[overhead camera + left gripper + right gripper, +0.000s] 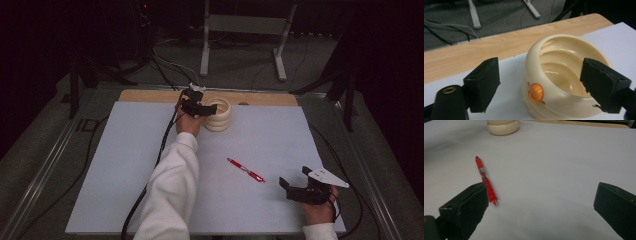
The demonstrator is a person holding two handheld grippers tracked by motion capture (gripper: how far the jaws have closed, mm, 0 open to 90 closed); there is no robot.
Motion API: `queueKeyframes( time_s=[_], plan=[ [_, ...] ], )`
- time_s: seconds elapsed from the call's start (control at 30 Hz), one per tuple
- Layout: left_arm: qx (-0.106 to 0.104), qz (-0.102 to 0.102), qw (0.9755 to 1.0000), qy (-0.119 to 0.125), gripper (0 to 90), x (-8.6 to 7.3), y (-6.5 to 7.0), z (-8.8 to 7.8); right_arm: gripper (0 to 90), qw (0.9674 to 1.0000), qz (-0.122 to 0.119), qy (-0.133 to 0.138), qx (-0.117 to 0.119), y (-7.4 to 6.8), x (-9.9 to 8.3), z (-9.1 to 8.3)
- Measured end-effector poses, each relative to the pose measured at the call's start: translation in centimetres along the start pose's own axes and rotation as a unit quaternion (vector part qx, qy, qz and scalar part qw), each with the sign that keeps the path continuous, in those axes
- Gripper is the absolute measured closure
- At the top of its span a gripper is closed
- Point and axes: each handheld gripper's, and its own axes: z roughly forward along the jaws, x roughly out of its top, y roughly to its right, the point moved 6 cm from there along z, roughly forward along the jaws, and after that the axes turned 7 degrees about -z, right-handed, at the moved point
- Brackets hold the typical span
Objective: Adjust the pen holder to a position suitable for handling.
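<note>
The cream ribbed cup (564, 82) (orange button on its side) is seen at the far edge of the white mat (125, 165), approx. centre, just near the wooden strip (499, 47). The left gripper (204, 108) is spread astride the cup's near-left wall, one jaw inside the rim, one outside, pads not yet pressing. For a sound grip the wall should be centred btwn. pads, then squeezed gently to avoid tipping. The right gripper (295, 178) is held spread at near right, w/ the red pen (246, 170) just left of it.

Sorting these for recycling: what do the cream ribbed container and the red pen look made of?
Cream container: likely moulded plastic, smooth and semi-glossy, with soft highlights inside. Red pen: apparently plastic, its barrel shiny and partly translucent, with a clear band midway.
</note>
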Motion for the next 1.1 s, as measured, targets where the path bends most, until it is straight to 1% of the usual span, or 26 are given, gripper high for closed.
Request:
queueKeyframes(
  time_s=[0.07,0.1,0.13,0.17,0.2,0.23,0.3,0.33,0.37,0.5,0.57,0.67,0.77,0.83,0.97,1.0,1.07,1.1],
  plan=[
    [0.002,-0.004,1.0,-0.004,23.1,-0.1,0.0,0.3,0.0,1.0,0.001,0.0,0.0,0.0,0.0,0.0],
    [-0.001,-0.006,1.0,-0.005,23.1,-0.2,0.0,0.4,0.0,1.0,0.001,0.0,0.0,0.0,0.0,0.0],
    [0.002,-0.007,0.9999,-0.011,24.9,-0.3,-0.1,0.6,0.0,1.0,0.001,0.0,0.0,0.0,0.0,0.0],
    [0.002,-0.007,0.9999,-0.011,29.6,-0.3,-0.1,0.6,0.0,1.0,0.001,0.0,0.0,0.0,0.0,0.0],
    [-0.002,-0.011,0.9997,-0.02,29.6,-0.5,-0.2,0.8,0.0,1.0,0.0,0.0,0.0,0.0,0.0,0.0],
    [-0.005,-0.015,0.9996,-0.023,36.1,-0.5,-0.2,0.8,0.0,1.0,0.0,0.0,0.0,0.0,0.0,0.0],
    [-0.012,-0.015,0.9994,-0.028,44.7,-0.6,-0.1,0.8,0.0,1.0,0.0,-0.001,0.0,0.0,0.0,0.0],
    [-0.017,-0.012,0.9993,-0.032,48.4,-0.6,0.1,0.7,0.0,1.0,0.0,0.0,0.0,0.0,0.0,0.0],
    [-0.016,-0.008,0.9993,-0.034,49.5,-0.7,0.2,0.7,0.0,1.0,0.0,0.0,0.0,0.0,0.0,0.0],
    [-0.005,0.007,0.9984,-0.056,61.3,-1.1,0.3,0.5,0.0,1.0,0.0,0.0,-0.001,0.0,0.0,0.0],
    [0.004,0.019,0.998,-0.061,65.5,-1.3,0.3,0.1,0.0,1.0,-0.001,0.0,-0.001,0.0,0.0,0.0],
    [0.003,0.027,0.9976,-0.064,72.2,-1.3,0.3,-0.4,0.0,1.0,0.0,-0.001,-0.001,0.0,0.0,0.0],
    [0.003,0.041,0.9964,-0.074,74.0,-1.5,0.5,-0.8,0.0,1.0,-0.001,-0.001,-0.002,0.0,0.0,0.0],
    [0.001,0.042,0.996,-0.079,74.2,-1.6,0.6,-1.0,0.0,1.0,-0.001,-0.001,-0.002,0.0,0.0,0.0],
    [0.004,0.056,0.9939,-0.095,74.6,-2.0,0.5,-1.7,0.0,1.0,-0.002,0.0,-0.002,0.0,0.0,0.0],
    [0.004,0.056,0.9939,-0.095,74.6,-2.0,0.5,-1.7,0.0,1.0,-0.002,0.0,-0.002,0.0,0.0,0.0],
    [0.0,0.066,0.992,-0.108,74.6,-2.3,0.5,-2.4,0.0,1.0,-0.002,0.0,-0.002,0.0,0.0,0.0],
    [-0.001,0.068,0.9917,-0.109,74.6,-2.4,0.6,-2.5,0.0,1.0,-0.002,0.0,-0.001,0.0,0.0,0.0]
  ],
)
